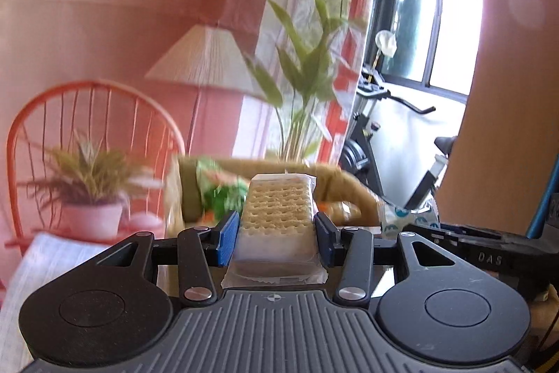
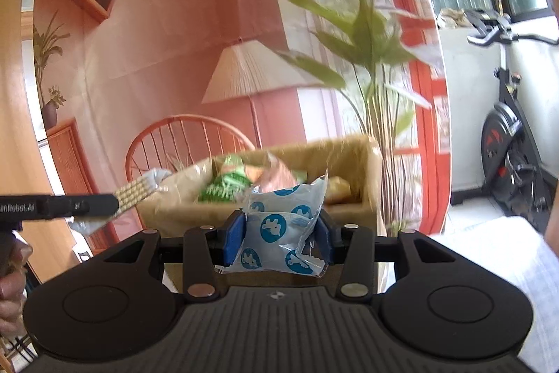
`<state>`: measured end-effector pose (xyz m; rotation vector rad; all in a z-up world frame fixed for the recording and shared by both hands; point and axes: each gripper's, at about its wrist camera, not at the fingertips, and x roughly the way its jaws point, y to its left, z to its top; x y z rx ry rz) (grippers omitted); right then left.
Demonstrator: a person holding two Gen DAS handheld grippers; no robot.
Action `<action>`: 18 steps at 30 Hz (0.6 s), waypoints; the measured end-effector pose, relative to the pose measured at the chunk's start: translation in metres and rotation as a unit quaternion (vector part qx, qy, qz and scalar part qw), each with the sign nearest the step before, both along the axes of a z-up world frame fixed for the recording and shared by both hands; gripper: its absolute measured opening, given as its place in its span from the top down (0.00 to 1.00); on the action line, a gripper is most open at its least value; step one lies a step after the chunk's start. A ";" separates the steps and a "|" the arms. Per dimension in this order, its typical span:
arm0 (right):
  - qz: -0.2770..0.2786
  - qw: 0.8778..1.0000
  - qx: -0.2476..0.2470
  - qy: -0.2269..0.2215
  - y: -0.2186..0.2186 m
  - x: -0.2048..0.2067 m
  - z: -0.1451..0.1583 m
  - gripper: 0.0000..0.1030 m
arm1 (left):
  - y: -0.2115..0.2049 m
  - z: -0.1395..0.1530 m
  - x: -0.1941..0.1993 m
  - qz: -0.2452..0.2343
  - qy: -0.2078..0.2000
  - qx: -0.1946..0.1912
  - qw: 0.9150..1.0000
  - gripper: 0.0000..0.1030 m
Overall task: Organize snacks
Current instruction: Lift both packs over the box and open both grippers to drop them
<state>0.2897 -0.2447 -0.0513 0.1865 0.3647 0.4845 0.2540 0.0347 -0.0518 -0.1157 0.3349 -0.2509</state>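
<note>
My left gripper (image 1: 276, 238) is shut on a clear-wrapped cracker pack (image 1: 276, 215), its blue pads pressing both long sides. My right gripper (image 2: 279, 238) is shut on a pale blue packet with blue animal dots (image 2: 281, 226). Both hang in the air in front of a tan woven basket (image 2: 349, 156) that holds several snack bags, among them a green one (image 2: 223, 187). In the right wrist view the left gripper's finger (image 2: 70, 205) and its cracker pack (image 2: 136, 193) show at the left. In the left wrist view the blue-dotted packet (image 1: 408, 215) and the right gripper's body (image 1: 489, 254) show at the right.
The basket (image 1: 335, 177) stands before a printed backdrop of a pink room with a lamp, an orange chair and plants. A real leafy plant (image 2: 370, 34) rises behind the basket. An exercise bike (image 2: 513, 142) stands at the right by the window. A hand (image 2: 10, 289) shows at the left edge.
</note>
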 end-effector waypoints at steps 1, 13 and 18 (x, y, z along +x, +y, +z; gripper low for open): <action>0.002 1.000 -0.004 -0.002 0.002 0.007 0.002 0.56 | 0.000 0.004 0.007 0.000 -0.002 0.001 1.000 0.52; -0.023 0.999 -0.028 0.014 0.021 0.087 0.004 0.56 | -0.005 0.002 0.105 0.024 0.021 0.019 0.999 0.52; -0.017 0.998 -0.048 0.030 0.033 0.105 -0.005 0.56 | -0.009 -0.011 0.123 0.029 0.043 0.034 0.998 0.52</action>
